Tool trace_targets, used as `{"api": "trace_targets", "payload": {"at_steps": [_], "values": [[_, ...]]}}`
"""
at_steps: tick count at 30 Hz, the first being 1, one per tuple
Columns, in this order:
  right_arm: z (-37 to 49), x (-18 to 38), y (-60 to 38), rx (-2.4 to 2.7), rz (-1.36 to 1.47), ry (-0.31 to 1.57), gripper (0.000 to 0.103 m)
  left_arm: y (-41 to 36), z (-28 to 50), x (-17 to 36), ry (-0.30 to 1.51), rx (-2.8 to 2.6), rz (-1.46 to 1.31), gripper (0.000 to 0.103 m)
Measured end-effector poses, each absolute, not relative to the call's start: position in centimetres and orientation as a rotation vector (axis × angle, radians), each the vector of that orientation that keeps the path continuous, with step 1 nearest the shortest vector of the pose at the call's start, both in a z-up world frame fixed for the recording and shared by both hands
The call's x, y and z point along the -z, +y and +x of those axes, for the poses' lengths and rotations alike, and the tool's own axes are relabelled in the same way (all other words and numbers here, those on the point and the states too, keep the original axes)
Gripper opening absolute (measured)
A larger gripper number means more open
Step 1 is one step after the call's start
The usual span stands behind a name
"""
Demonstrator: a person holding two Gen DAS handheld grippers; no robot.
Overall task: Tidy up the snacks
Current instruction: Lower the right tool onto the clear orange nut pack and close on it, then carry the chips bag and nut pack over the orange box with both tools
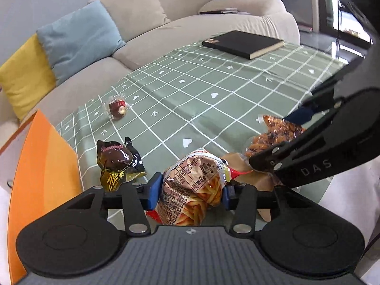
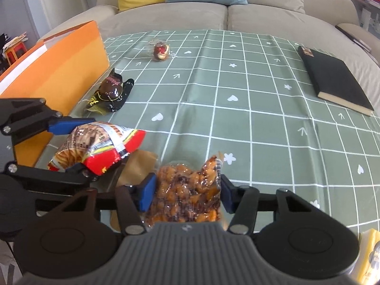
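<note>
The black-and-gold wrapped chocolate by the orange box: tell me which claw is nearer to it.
Left. The left claw, closed on the fries bag, sits right beside the chocolate. The right claw, gripping the clear snack pack, is farther off.

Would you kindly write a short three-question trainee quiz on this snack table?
1. True or false: the black book lies on the orange box.
2. Which gripper is shut on the fries bag? A) left gripper B) right gripper
3. Fill in: the right gripper grips the clear ___ pack.

Key: 1 false, it lies on the checked cloth; 2 A; 3 glazed snack.
</note>
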State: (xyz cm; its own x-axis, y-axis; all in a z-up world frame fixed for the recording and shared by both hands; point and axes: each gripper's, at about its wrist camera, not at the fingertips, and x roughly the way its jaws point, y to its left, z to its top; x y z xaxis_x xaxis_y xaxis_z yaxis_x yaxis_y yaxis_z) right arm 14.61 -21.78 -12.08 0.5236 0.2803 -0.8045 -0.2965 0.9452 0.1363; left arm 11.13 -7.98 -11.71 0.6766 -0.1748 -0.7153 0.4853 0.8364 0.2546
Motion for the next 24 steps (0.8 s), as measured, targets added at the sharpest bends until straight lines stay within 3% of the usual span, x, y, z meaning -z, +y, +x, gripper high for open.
{"api": "trace_targets", "payload": {"at_steps": [14,24], "values": [[14.2,9.9,-22.9,-0.274,0.068,0.938,0.053,-6.3,10.4,7.1,0.706,0.342,0.282,0.052],[14.5,4.4,-21.9,-0.275,0.111,0.821,0.052,-1.8,10.6,2.1,0.65,0.245,0.142,0.052]]}}
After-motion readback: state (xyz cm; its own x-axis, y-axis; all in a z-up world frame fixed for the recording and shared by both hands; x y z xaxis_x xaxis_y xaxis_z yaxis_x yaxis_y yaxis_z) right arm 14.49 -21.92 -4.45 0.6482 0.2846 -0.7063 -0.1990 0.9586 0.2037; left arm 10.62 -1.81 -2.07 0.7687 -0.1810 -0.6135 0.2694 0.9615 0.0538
